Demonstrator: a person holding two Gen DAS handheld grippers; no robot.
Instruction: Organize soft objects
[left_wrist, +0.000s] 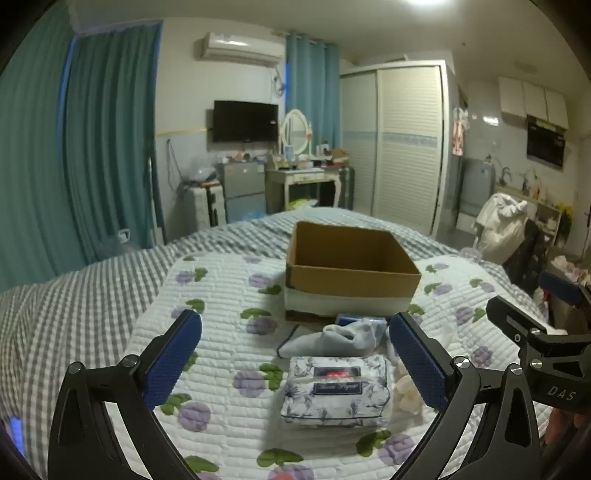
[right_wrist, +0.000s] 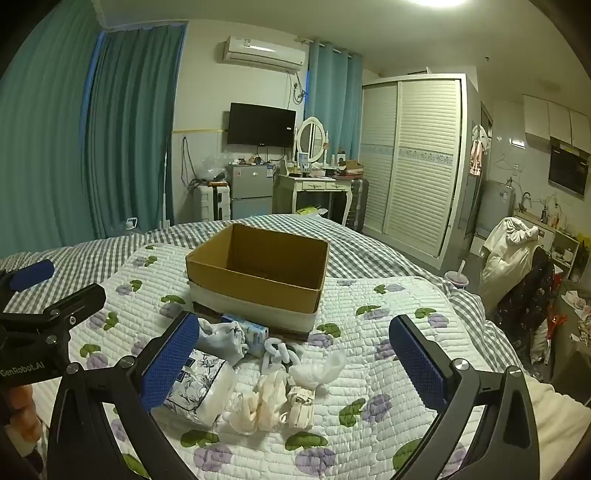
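We note the tissue pack (left_wrist: 334, 391) dead ahead at 12 o'clock of the left gripper (left_wrist: 295, 362), long axis crosswise; both spread, empty. Right gripper (right_wrist: 295, 362) sits farther off.

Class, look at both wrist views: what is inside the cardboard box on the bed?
The cardboard box shows only bare brown inner walls; nothing sticks above its rim. Its floor is hidden by the near wall, so flat contents cannot be ruled out.

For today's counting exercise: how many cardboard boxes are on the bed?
1. The open cardboard box stands on the floral quilt, beyond the pile of soft items. Nothing shows inside it, though its floor is partly hidden.
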